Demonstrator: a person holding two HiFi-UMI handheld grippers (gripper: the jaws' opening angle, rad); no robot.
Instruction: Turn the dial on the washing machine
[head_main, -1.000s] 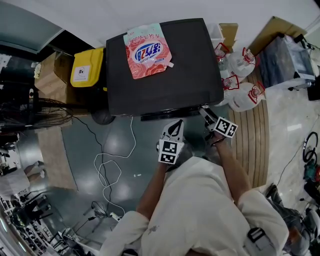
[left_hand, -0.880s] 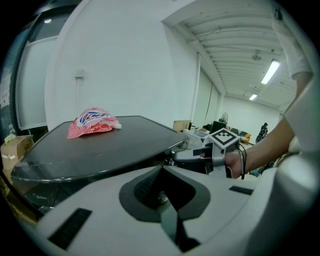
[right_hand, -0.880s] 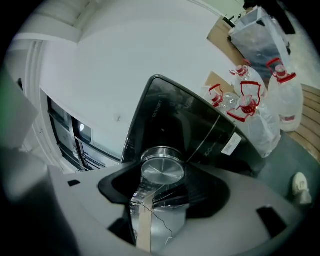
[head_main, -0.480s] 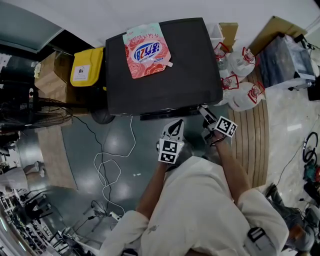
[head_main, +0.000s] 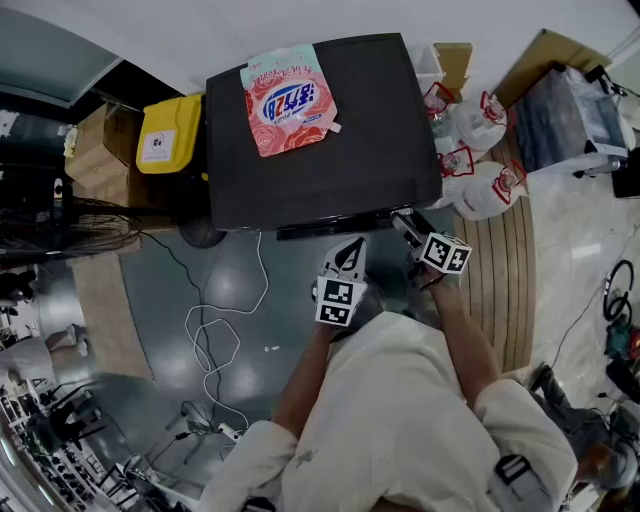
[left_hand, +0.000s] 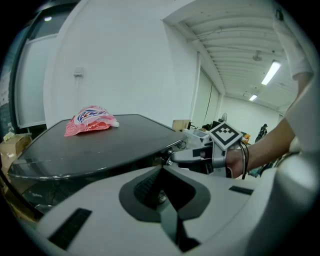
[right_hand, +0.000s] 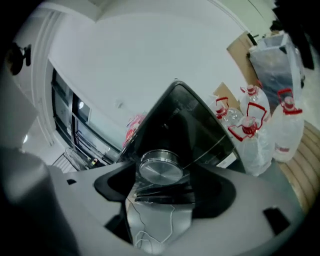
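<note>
The black washing machine (head_main: 330, 160) fills the upper middle of the head view, with a pink detergent pouch (head_main: 288, 100) lying on its lid toward the upper left. The right gripper (head_main: 403, 222) reaches the front edge near the machine's right corner. In the right gripper view its fingers pinch the silver dial (right_hand: 161, 167) at the centre of the frame. The left gripper (head_main: 352, 250) hangs just below the front edge, empty, with its fingers pressed together. Water jugs (head_main: 480, 150) stand to the right
</note>
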